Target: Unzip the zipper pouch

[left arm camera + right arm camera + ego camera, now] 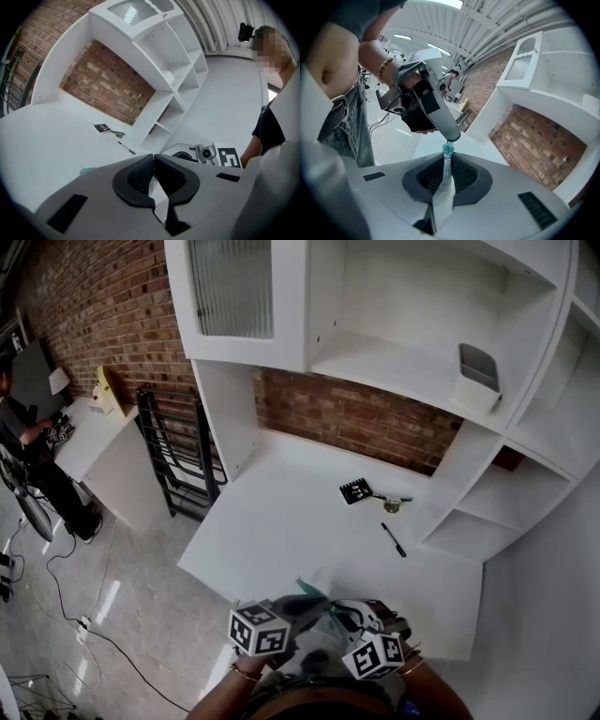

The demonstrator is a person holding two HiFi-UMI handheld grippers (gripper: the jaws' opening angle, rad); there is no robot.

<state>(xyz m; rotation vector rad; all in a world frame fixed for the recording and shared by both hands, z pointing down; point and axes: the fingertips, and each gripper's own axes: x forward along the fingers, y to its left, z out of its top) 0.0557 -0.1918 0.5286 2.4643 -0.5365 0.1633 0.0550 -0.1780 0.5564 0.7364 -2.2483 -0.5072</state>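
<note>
The zipper pouch (443, 197), clear with a teal zipper end (448, 148), stands on edge between my right gripper's (448, 159) pads, which are shut on it. The left gripper (451, 138) comes in from above with its tip on that teal end, shut on the small metal zipper pull. In the left gripper view its jaws (153, 159) are pressed together, and a teal scrap of the pouch (84, 169) shows at the left. In the head view both grippers meet over the desk's front edge, with the teal pouch (309, 589) poking out between them.
On the white desk (281, 521) farther back lie a black pen (394, 540), a black marker card (356, 490) and a small metal object (392, 504). White shelves rise to the right, one bearing a grey bin (478, 367). A black rack (178, 456) stands left.
</note>
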